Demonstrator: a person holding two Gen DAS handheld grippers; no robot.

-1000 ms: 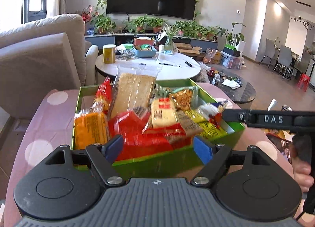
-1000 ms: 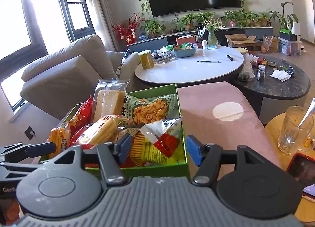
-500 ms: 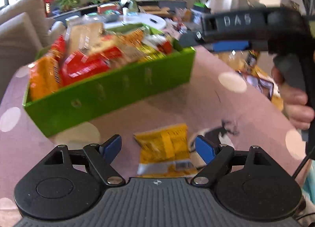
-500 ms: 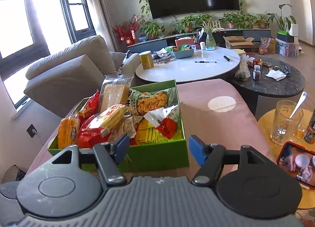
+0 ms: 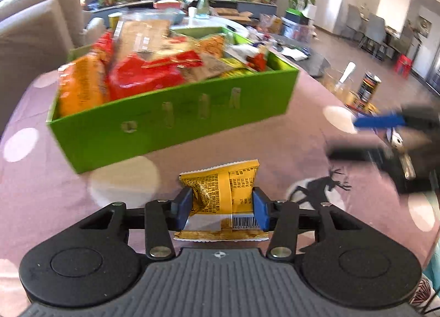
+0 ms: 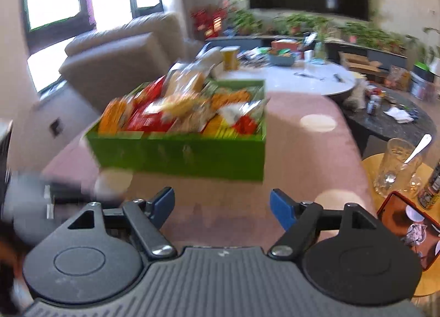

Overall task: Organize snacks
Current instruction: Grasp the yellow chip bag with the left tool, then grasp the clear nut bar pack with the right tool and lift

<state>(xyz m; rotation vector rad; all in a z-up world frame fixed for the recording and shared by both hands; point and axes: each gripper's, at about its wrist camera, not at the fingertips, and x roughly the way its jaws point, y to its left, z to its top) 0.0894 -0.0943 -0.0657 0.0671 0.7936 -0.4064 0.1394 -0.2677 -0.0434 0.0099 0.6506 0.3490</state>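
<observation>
A green box (image 5: 176,121) full of snack packets stands on the pink dotted cloth; it also shows in the right wrist view (image 6: 192,152). My left gripper (image 5: 222,208) is shut on a yellow snack packet (image 5: 228,187) that lies on the cloth in front of the box. My right gripper (image 6: 222,207) is open and empty, low over the cloth in front of the box. It appears blurred at the right edge of the left wrist view (image 5: 385,121).
A yellow side table (image 6: 371,165) at the right holds a glass with a spoon (image 6: 396,163), a can (image 5: 368,88) and a phone (image 6: 407,223). A white round table (image 6: 316,80) and a grey sofa (image 6: 115,55) stand behind the box.
My left gripper has dropped from over the box to the cloth and closed on the yellow packet. My right gripper has pulled back from the box and moved right.
</observation>
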